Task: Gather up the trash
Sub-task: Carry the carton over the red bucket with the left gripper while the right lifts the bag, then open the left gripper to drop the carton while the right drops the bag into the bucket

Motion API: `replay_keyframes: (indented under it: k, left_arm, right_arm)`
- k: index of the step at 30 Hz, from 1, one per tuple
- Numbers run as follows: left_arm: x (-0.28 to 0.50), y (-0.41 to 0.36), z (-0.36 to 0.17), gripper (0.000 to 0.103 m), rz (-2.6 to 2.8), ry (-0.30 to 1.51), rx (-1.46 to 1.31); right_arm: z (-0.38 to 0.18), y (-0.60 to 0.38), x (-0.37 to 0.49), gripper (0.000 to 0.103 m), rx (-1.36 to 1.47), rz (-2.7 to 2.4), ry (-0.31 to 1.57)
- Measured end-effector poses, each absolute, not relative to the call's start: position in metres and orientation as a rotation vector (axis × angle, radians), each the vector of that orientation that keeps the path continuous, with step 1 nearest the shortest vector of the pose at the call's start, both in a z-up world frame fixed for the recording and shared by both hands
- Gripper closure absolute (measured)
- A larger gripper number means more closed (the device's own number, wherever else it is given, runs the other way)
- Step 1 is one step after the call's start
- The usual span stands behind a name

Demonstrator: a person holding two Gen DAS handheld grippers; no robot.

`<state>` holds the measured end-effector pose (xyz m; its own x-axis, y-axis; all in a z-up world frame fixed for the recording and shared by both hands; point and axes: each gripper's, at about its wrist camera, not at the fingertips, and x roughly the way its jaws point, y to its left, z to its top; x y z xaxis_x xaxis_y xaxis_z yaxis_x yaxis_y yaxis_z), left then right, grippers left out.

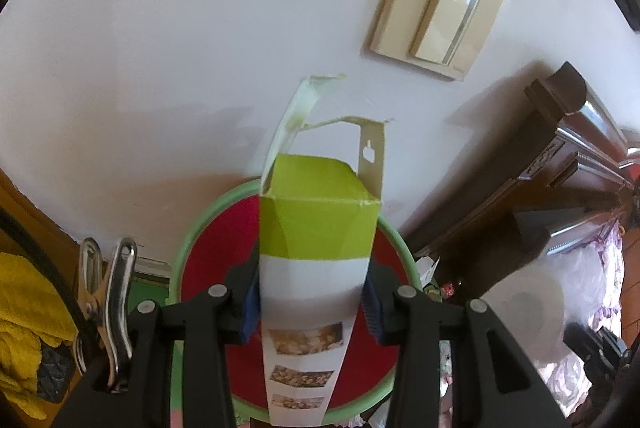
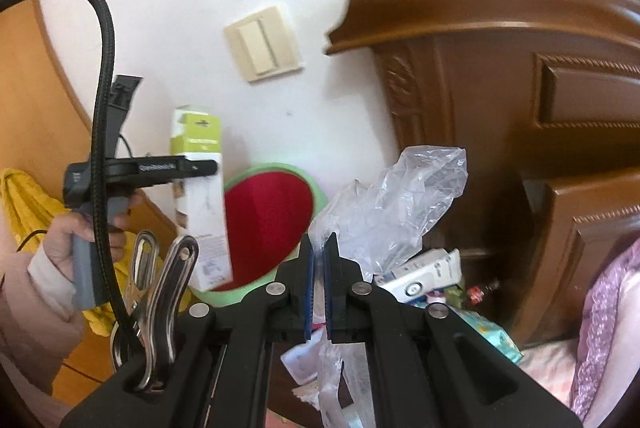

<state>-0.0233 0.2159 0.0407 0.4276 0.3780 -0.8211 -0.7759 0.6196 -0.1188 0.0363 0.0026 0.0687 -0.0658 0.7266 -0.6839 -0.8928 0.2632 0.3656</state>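
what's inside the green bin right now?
Only a red liner shows inside the green bin; no trash is visible on the part seen. The green-and-white carton, held above it by the left gripper, covers the middle and near floor, so that part can't be checked.

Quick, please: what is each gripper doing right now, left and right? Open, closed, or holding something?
Left gripper: closed on the carton, above the bin.
Right gripper: closed on the plastic bag.

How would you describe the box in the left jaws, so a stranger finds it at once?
Look below the beige wall switch, above the green bin with the red liner. The carton stands clamped there: lime-green top, white lower part, torn flap, unlike the clear plastic bag.
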Motion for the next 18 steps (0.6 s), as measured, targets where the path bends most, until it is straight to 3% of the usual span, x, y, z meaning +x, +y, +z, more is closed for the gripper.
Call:
replay_keyframes:
  k: [18]
  left_arm:
    - [-0.037, 0.225, 0.043, 0.06, 0.723, 0.866, -0.54]
  right_arm:
    - [0.071, 0.069, -0.024, 0.098, -0.253, 1.504, 0.918]
